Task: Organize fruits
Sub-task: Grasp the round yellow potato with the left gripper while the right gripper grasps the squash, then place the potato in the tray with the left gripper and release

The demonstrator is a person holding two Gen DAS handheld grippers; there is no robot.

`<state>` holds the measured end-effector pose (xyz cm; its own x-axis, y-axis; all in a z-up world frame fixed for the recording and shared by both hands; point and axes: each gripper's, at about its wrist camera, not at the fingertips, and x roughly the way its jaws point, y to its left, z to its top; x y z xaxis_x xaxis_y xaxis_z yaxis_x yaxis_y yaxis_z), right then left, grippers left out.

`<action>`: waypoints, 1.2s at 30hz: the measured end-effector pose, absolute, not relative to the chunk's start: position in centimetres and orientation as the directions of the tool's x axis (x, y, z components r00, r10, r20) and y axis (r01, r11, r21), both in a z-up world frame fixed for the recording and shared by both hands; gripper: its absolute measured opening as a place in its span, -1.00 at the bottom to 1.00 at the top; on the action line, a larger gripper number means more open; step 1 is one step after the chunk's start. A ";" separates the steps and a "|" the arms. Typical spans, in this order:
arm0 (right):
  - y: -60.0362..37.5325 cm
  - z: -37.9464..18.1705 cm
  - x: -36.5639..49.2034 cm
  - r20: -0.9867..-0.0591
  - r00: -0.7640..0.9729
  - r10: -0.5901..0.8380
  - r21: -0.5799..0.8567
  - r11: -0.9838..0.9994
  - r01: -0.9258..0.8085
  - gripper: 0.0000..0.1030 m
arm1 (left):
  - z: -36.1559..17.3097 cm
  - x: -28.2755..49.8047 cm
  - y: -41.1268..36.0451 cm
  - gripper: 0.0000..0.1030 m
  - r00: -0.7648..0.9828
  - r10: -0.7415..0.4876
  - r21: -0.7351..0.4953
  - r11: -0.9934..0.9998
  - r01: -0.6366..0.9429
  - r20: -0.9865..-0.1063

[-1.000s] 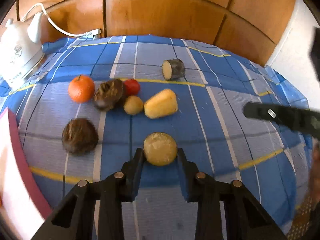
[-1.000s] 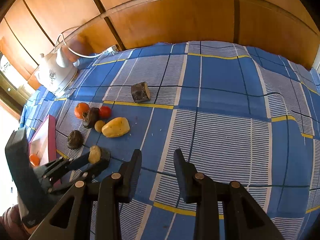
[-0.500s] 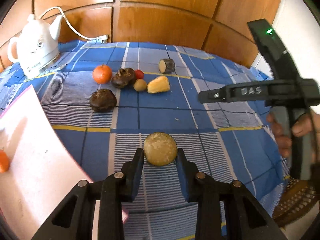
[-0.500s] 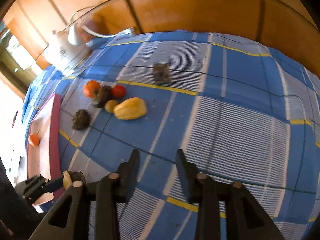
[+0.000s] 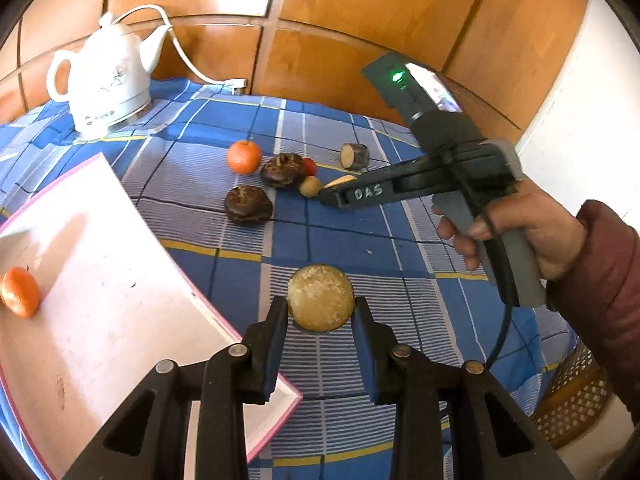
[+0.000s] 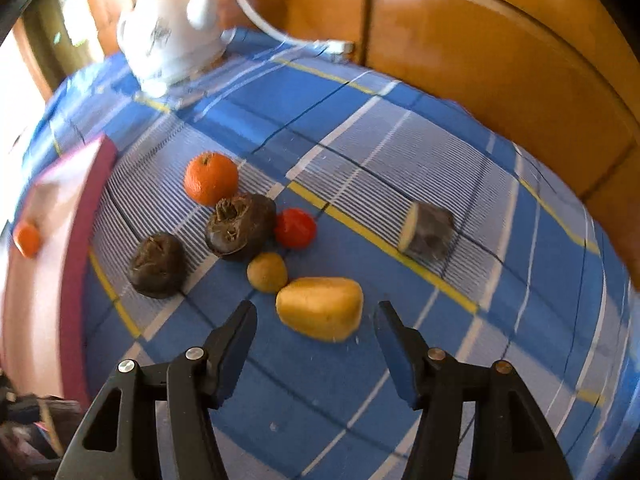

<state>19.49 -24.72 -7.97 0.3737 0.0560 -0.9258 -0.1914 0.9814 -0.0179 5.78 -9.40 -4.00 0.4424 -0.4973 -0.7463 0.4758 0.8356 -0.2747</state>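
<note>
In the left wrist view, the black right gripper (image 5: 332, 199) is covering most of the yellow wedge-shaped fruit (image 5: 340, 180); the white pink-rimmed tray (image 5: 248, 336) is running off the lower left edge.

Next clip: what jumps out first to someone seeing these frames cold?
The left gripper pinches a round tan fruit in mid-air beside the pink tray, which holds one small orange. The right gripper, jaws just opening, hovers over a yellow fruit at the near edge of the cluster on the blue checked cloth.
</note>
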 end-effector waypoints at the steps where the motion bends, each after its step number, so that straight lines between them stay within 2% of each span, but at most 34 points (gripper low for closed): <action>1: -24.5 -8.3 19.7 -0.930 0.365 0.047 -0.028 0.980 -0.199 0.19 | -4.0 5.8 -9.3 -0.37 0.444 -0.497 -0.276 0.837 0.473 -0.746; 2: -24.5 -8.4 19.7 -0.930 0.364 0.047 -0.029 0.979 -0.200 0.01 | -4.0 5.8 -9.3 -0.37 0.445 -0.497 -0.278 0.838 0.470 -0.745; 3: -24.5 -8.3 19.6 -0.927 0.374 0.039 -0.038 0.980 -0.195 -0.09 | -3.9 5.8 -9.2 -0.37 0.446 -0.498 -0.279 0.838 0.469 -0.744; 16: -26.7 -7.7 10.4 -0.923 0.371 0.107 0.034 0.980 -0.198 -0.09 | -3.5 5.2 -8.1 -0.36 0.459 -0.484 -0.276 0.850 0.449 -0.745; 22: -26.8 -8.0 9.9 -0.911 0.391 0.130 0.060 0.981 -0.185 -0.09 | -2.9 4.8 -6.3 -0.36 0.487 -0.460 -0.272 0.871 0.408 -0.742; 28: -26.3 -8.1 10.0 -0.910 0.398 0.116 0.044 0.982 -0.186 -0.09 | -2.2 6.0 -2.2 -0.36 0.538 -0.407 -0.284 0.911 0.300 -0.738; 36: -26.1 -8.3 10.1 -0.912 0.396 0.108 0.029 0.979 -0.199 -0.09 | -2.3 11.5 3.9 -0.36 0.597 -0.282 -0.265 0.957 0.118 -0.751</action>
<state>10.08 -26.08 -8.27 0.3964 0.1076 -0.9118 -0.1994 0.9795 0.0289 11.46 3.86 -2.27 0.5969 -0.2818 -0.7512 0.1178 0.9569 -0.2654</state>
